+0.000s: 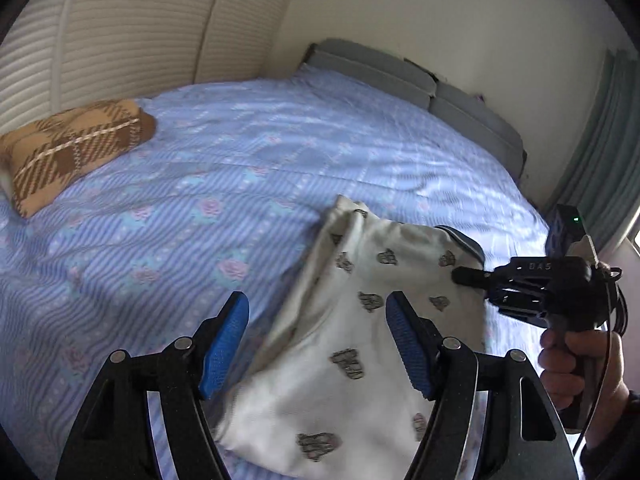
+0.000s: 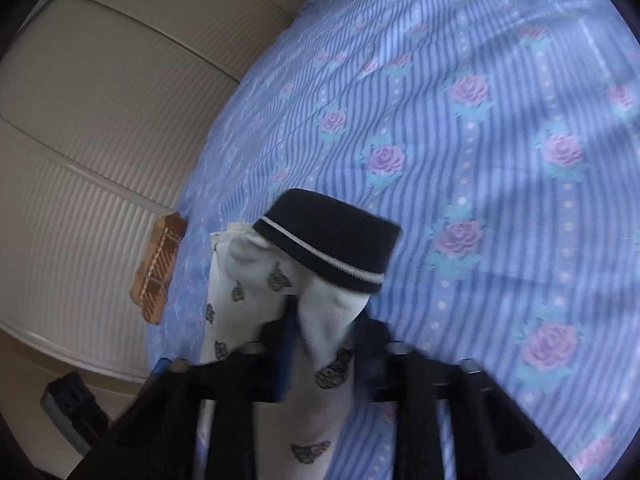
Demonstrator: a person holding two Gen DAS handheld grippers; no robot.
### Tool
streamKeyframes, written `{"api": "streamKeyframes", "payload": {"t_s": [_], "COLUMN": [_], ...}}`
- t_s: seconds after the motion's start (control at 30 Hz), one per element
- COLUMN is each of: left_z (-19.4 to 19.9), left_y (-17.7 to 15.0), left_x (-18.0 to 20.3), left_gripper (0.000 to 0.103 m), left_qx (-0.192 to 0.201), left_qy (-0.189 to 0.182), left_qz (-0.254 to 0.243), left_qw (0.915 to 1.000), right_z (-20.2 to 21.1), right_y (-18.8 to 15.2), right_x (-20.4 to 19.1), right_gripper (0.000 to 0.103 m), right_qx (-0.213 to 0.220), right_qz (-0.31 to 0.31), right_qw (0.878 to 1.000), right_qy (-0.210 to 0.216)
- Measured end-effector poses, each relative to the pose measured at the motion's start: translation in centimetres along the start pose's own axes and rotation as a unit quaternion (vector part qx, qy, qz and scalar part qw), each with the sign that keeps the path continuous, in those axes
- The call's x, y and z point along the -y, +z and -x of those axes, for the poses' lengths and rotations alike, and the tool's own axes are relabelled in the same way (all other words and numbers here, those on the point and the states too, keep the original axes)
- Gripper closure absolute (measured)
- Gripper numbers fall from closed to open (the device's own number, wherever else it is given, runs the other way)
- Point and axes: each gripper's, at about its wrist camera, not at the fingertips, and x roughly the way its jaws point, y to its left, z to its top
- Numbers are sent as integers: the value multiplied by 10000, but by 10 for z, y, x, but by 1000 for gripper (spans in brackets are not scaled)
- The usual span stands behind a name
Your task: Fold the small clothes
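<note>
Lettering "DAS" on right gripper (image 1: 464,276)

**Free room and obstacles on the bed**

The blue floral bedsheet (image 1: 248,152) lies bare across the frame's centre and upper right, open to passage. A brown checked folded cloth (image 1: 72,152) occupies the left edge; grey pillows (image 1: 420,80) line the top right. The white printed garment (image 1: 360,320) fills the lower centre, between the left gripper's (image 1: 316,344) spread jaws.
</note>
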Motion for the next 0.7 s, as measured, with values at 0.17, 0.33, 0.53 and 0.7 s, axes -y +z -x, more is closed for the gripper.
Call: {"api": "streamKeyframes", "payload": {"t_s": [0.17,0.33,0.53,0.7], "left_z": [-6,-7,-8,11], "left_y": [-7,-10,-6,7], "left_x": [-14,-21,-34,-56], "left_gripper": [31,31,29,29], "left_qx": [-27,-147,-457,-578], "left_qy": [-38,-186,-207,-433], "left_qz": [70,109,370,718], "left_qw": [10000,9997,9981,9948], "right_z": [15,2,21,49], "right_y": [6,10,0,-37], "right_x": [-21,-12,-8,-21], "right_gripper": [93,91,46,46], "right_qx": [382,227,502,683], "right_qz": [464,362,27,-81], "right_qw": [9979,9975,9961,9943], "right_qy": [-234,-555,-730,-809]}}
